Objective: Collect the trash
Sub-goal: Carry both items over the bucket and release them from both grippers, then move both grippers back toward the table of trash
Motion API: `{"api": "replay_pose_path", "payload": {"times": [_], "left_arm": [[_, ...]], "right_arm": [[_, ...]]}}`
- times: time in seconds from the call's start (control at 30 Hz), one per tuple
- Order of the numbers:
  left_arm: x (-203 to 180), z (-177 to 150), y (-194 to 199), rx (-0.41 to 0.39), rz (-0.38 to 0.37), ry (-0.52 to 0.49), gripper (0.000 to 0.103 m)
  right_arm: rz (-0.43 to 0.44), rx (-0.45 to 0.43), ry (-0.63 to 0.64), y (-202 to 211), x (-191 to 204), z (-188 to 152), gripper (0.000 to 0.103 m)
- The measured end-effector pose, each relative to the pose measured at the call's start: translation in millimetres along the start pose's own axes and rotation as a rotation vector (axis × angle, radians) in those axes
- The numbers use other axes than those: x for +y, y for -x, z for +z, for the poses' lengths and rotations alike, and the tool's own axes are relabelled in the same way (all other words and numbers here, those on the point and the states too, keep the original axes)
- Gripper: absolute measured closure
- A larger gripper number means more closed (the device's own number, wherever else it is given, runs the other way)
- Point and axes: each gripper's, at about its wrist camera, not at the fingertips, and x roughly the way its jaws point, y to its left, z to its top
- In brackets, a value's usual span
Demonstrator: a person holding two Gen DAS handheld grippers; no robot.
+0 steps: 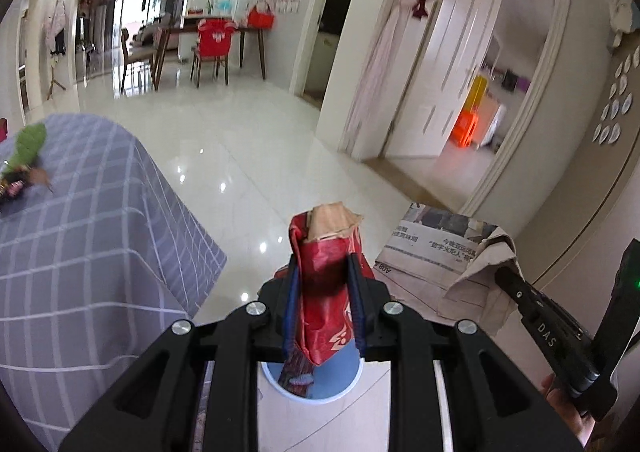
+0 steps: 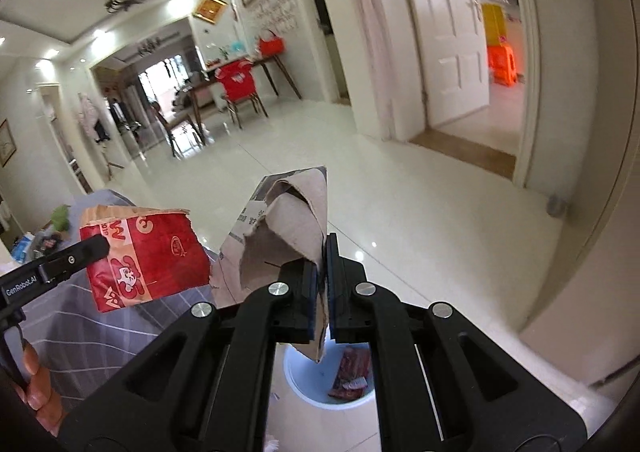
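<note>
Now over the blue bin (image 2: 308, 392) — left gripper (image 1: 322, 272) clamping red wrapper (image 1: 326, 276), right gripper (image 2: 323, 272) pinching torn cardboard (image 2: 288, 228); lower both inside rim — then release.

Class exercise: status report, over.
Left gripper shut on red carton scrap. Right gripper shut on torn grey cardboard. Both above blue bin. Nothing in the way.
</note>
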Motion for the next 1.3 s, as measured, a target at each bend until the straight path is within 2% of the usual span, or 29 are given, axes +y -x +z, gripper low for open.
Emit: {"api": "replay_pose_path", "payload": {"times": [0.03,0.1,0.13,0.23,0.37,0.7,0.97,1.0,1.07,1.1,1.13,1.2,1.3], "left_arm": [[-2.5,-2.3,-7.0,0.013,0.005,-0.004,0.082],[-3.6,-6.7,-22.6,0.046,0.016,-0.014,0.082],[-2.0,-9.8,-28.8,0.060,0.019,-0.017,0.082],[0.7,-16.9,-47.3,0.098,0.019,-0.025,0.082],[0.3,-26.6,-64.7,0.138,0.019,-0.033,0.082],[-13.0,-46.5,-81.8,0.196,0.002,-0.061,0.081],[-29.4,-37.1,-84.6,0.188,-0.022,-0.086,0.081],[-31.5,-32.2,-84.3,0.182,-0.023,-0.090,0.079],[-34.0,-25.5,-87.0,0.187,-0.029,-0.082,0.065],[-34.5,-22.2,-89.4,0.202,-0.041,-0.081,0.036],[-34.3,-19.7,-90.4,0.208,-0.035,-0.081,0.020],[-31.9,-16.1,-83.4,0.171,-0.025,-0.061,0.020],[-29.7,-15.8,-77.7,0.181,-0.045,-0.047,0.020]], "right_arm": [[0.012,0.020,-0.014,-9.9,-3.4,-5.2,0.090],[-0.002,0.105,-0.038,-41.7,-9.8,-18.3,0.055],[-0.023,0.150,-0.036,-58.1,-12.7,-25.9,0.033],[-0.015,0.224,-0.060,-75.9,-18.5,-40.4,0.033],[-0.006,0.227,-0.064,-70.7,-19.1,-48.0,0.033],[0.000,0.160,-0.096,-48.8,-16.7,-35.9,0.033],[0.000,0.063,-0.132,-24.9,-20.5,-25.3,0.032],[-0.001,0.049,-0.140,-21.7,-21.9,-23.5,0.032],[-0.004,0.022,-0.154,-15.4,-24.8,-20.9,0.032],[-0.008,0.013,-0.158,-13.0,-25.8,-20.3,0.031],[-0.009,0.007,-0.162,-11.2,-27.1,-19.4,0.031],[-0.008,0.008,-0.166,-9.5,-28.7,-18.2,0.031],[-0.006,0.012,-0.169,-8.1,-29.0,-17.0,0.030]]}}
